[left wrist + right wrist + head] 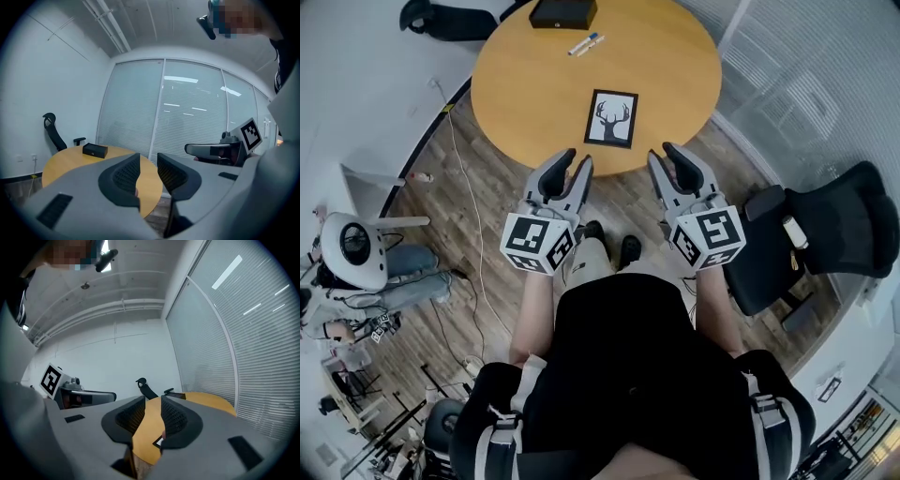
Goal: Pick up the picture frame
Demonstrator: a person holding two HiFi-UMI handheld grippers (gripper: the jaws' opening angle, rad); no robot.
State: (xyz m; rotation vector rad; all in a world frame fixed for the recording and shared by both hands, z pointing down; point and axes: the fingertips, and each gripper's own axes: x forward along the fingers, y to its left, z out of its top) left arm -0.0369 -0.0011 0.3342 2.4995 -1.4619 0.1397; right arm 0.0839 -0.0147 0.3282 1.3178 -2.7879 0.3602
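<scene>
The picture frame (611, 118), black-edged with a deer-head print, lies flat on the round wooden table (516, 84) near its front edge. My left gripper (577, 161) hovers at the table edge, just left of and short of the frame, jaws open and empty. My right gripper (663, 155) hangs to the frame's right, also open with nothing in it. In the left gripper view the gripper (148, 164) shows a clear gap with the table behind it. In the right gripper view the gripper (153, 411) frames the tabletop, and a corner of the picture frame (158, 441) shows low in the gap.
A black box (563, 12) and two markers (586, 43) lie at the table's far side. A black office chair (844, 225) stands to the right, another chair (450, 19) at the back left. Glass walls with blinds run along the right. A cable (469, 216) trails on the floor.
</scene>
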